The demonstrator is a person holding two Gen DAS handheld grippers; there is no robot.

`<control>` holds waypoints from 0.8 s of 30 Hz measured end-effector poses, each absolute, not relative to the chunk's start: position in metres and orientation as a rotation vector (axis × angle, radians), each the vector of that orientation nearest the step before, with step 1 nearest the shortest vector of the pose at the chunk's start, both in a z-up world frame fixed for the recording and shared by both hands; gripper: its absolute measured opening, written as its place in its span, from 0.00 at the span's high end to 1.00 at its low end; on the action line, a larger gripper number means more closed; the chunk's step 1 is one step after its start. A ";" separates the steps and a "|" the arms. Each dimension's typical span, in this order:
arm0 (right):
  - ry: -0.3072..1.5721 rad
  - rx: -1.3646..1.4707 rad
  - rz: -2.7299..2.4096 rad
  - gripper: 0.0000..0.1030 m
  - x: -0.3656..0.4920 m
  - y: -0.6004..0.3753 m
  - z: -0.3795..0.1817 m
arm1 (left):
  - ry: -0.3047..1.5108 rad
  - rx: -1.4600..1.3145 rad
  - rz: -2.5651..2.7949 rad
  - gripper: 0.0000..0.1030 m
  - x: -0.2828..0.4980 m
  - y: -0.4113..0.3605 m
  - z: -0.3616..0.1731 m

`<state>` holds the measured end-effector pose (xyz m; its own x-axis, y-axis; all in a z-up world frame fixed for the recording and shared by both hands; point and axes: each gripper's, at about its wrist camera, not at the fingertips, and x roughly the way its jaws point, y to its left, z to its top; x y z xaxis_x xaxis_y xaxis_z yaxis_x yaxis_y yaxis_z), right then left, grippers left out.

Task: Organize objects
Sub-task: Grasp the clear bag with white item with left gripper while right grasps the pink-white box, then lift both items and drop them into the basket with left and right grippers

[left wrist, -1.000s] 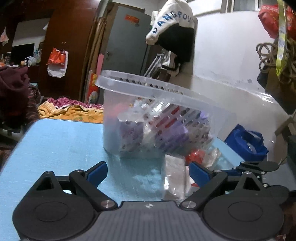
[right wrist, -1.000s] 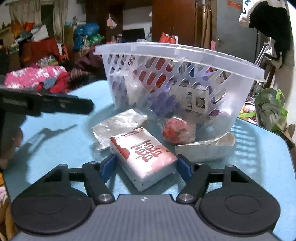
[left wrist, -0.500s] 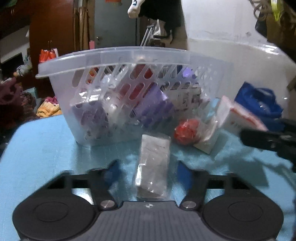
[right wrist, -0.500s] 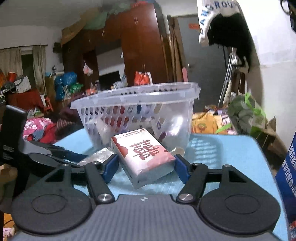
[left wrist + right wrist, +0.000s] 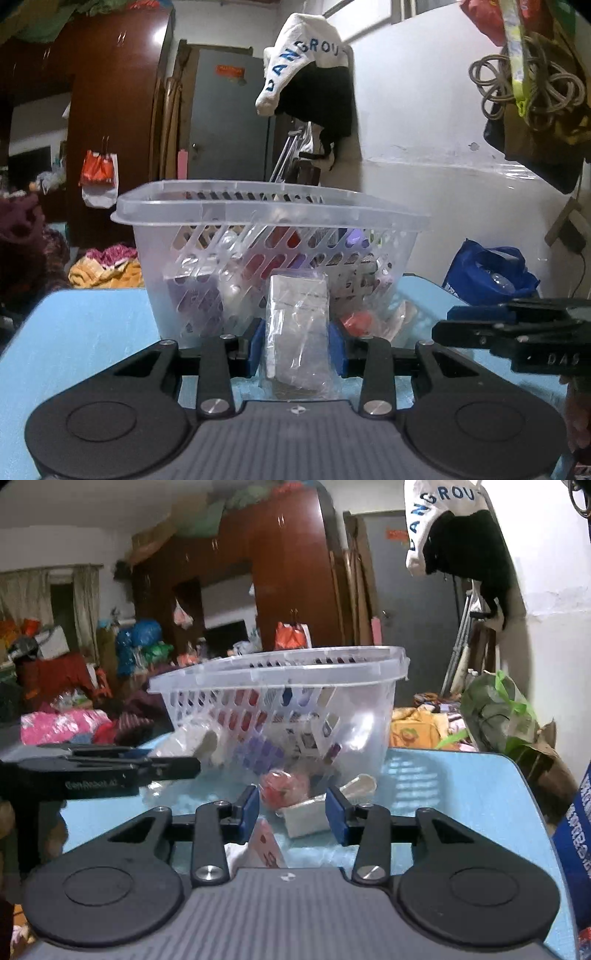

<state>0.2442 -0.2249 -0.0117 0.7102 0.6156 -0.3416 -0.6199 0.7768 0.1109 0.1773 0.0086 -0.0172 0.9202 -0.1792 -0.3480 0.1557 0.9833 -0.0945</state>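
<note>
A clear plastic basket (image 5: 273, 214) with several packets inside stands on the blue table (image 5: 85, 332); it also shows in the right wrist view (image 5: 280, 672). My left gripper (image 5: 297, 345) is shut on a clear-wrapped grey packet (image 5: 297, 328) and holds it in front of the basket. My right gripper (image 5: 291, 812) has its jaws apart with nothing between the pads; the white and red tissue box (image 5: 264, 845) lies low under them, mostly hidden. A red wrapped ball (image 5: 282, 788) and a white packet (image 5: 314, 810) lie on the table by the basket.
The right gripper's body (image 5: 517, 336) crosses the right of the left wrist view; the left gripper's body (image 5: 96, 771) crosses the left of the right wrist view. A blue bag (image 5: 487, 273) sits beyond the table's right edge. A white wall (image 5: 424, 110) stands behind.
My left gripper has closed on the clear-wrapped packet and lifted it. The tissue box has slipped from between my right gripper's pads and sits low beneath them.
</note>
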 end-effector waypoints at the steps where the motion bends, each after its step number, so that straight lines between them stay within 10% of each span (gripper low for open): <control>1: 0.374 -0.020 0.694 0.43 0.244 -0.224 -0.012 | 0.370 -0.082 -0.178 0.60 0.179 0.011 -0.018; 3: 0.374 -0.055 0.684 0.22 0.237 -0.222 -0.011 | 0.385 -0.110 -0.185 0.60 0.182 0.016 -0.019; 15: 0.457 -0.219 0.577 0.21 0.215 -0.221 -0.025 | 0.413 -0.172 -0.198 0.60 0.191 0.021 -0.024; 19: 0.498 -0.255 0.590 0.44 0.218 -0.219 -0.037 | 0.417 -0.176 -0.199 0.60 0.192 0.023 -0.022; 24: 0.406 -0.182 0.649 0.47 0.207 -0.226 -0.021 | 0.342 -0.145 -0.212 0.60 0.178 0.019 -0.019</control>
